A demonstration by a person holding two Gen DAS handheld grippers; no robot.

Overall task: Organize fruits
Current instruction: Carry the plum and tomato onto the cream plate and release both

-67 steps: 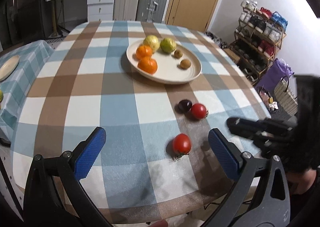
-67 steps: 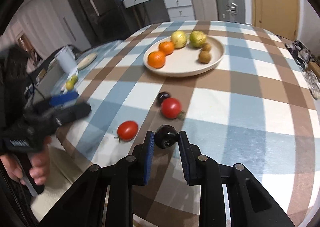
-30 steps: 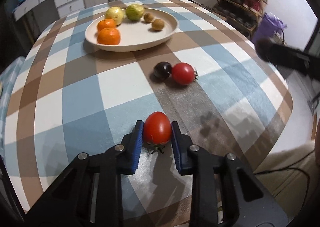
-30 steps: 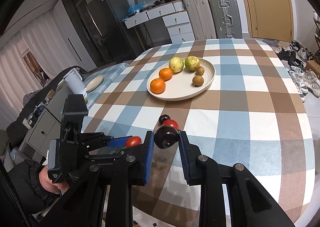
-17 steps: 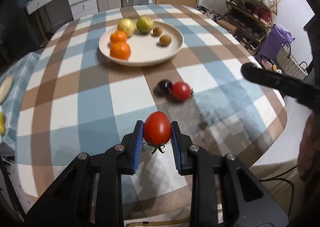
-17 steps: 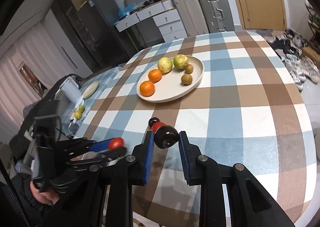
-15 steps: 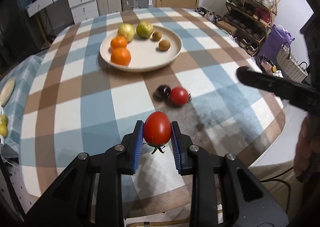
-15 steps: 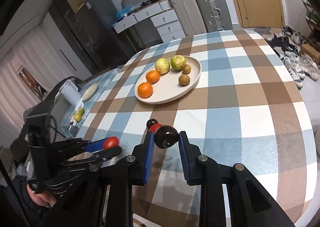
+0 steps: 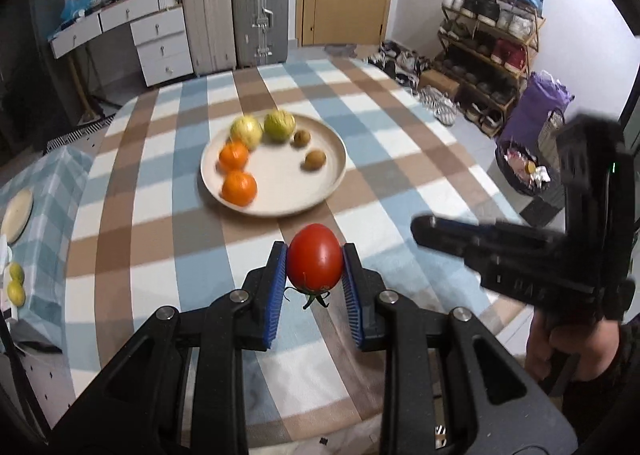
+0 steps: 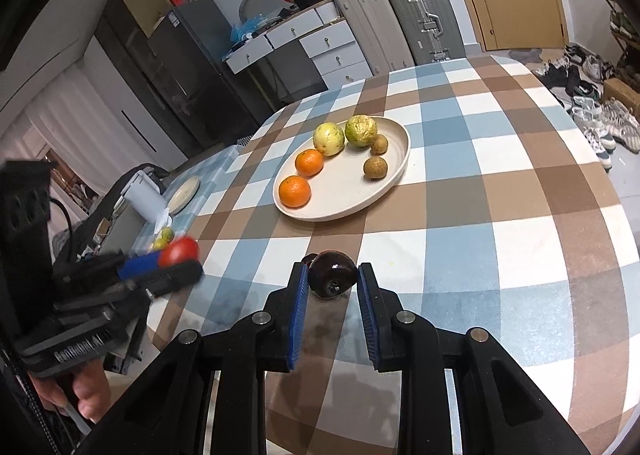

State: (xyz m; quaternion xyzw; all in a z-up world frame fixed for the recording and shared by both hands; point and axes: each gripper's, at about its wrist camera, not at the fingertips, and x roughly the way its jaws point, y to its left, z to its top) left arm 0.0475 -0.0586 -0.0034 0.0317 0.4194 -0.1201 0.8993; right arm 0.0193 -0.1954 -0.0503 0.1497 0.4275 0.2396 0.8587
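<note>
My left gripper [image 9: 315, 261] is shut on a red tomato [image 9: 314, 257] and holds it in the air above the checked table [image 9: 160, 191], short of the cream plate [image 9: 296, 195]. The plate holds two oranges [image 9: 239, 187], two yellow-green fruits [image 9: 279, 127] and two small brown fruits [image 9: 315, 159]. My right gripper [image 10: 333, 281] is shut on a dark plum [image 10: 333, 279], also lifted, in front of the plate [image 10: 384, 179]. A second dark fruit [image 10: 309, 258] peeks out behind the plum. The left gripper with its tomato [image 10: 179, 251] shows at the left of the right wrist view.
A side table at the left carries a small plate [image 9: 16, 215] and yellow-green fruits [image 9: 15, 283]. Suitcases [image 9: 260, 15] and drawers stand behind the table, a shoe rack [image 9: 488, 55] at the right. The right gripper's body [image 9: 540, 255] hangs at the table's right edge.
Both grippers have risen higher and moved toward the plate with their fruits. The loose tomato and dark fruit on the table are now hidden behind the held fruits.
</note>
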